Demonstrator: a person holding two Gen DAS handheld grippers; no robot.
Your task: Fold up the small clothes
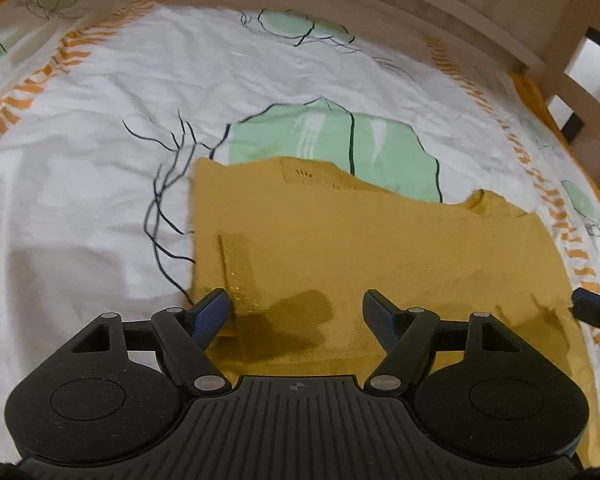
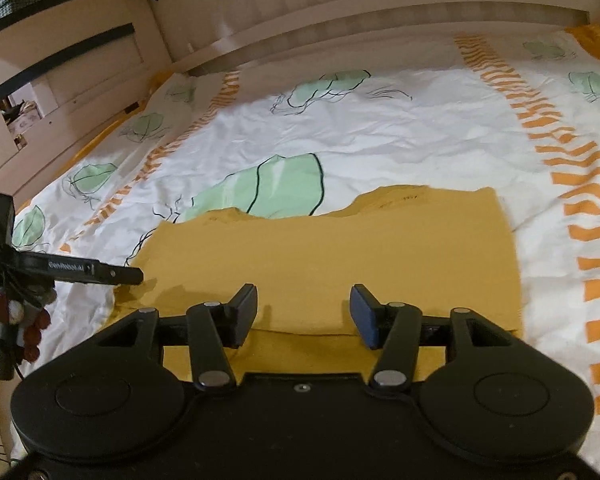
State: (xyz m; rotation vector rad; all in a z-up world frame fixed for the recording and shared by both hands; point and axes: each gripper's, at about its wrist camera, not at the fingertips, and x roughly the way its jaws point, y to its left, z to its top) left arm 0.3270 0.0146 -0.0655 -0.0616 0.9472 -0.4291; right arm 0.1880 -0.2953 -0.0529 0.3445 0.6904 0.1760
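Note:
A mustard-yellow knit garment (image 1: 380, 248) (image 2: 340, 252) lies flat on the bedsheet, with a folded edge running just in front of my right gripper. My left gripper (image 1: 296, 312) hovers open above the garment's near left part, its left finger by the cloth's left edge, with nothing between its pads. My right gripper (image 2: 303, 308) stands open above the garment's near edge, also holding nothing. In the right wrist view, the left gripper (image 2: 134, 276) reaches in from the left to the cloth's corner. At the right edge of the left wrist view, the right gripper's tip (image 1: 592, 308) shows.
The white bedsheet (image 1: 100, 160) (image 2: 420, 132) has green leaf prints and orange striped bands. A wooden bed rail (image 1: 420, 4) (image 2: 340, 12) runs along the far side, and wooden furniture (image 2: 60, 60) stands at the left. Bare sheet lies beyond and left of the garment.

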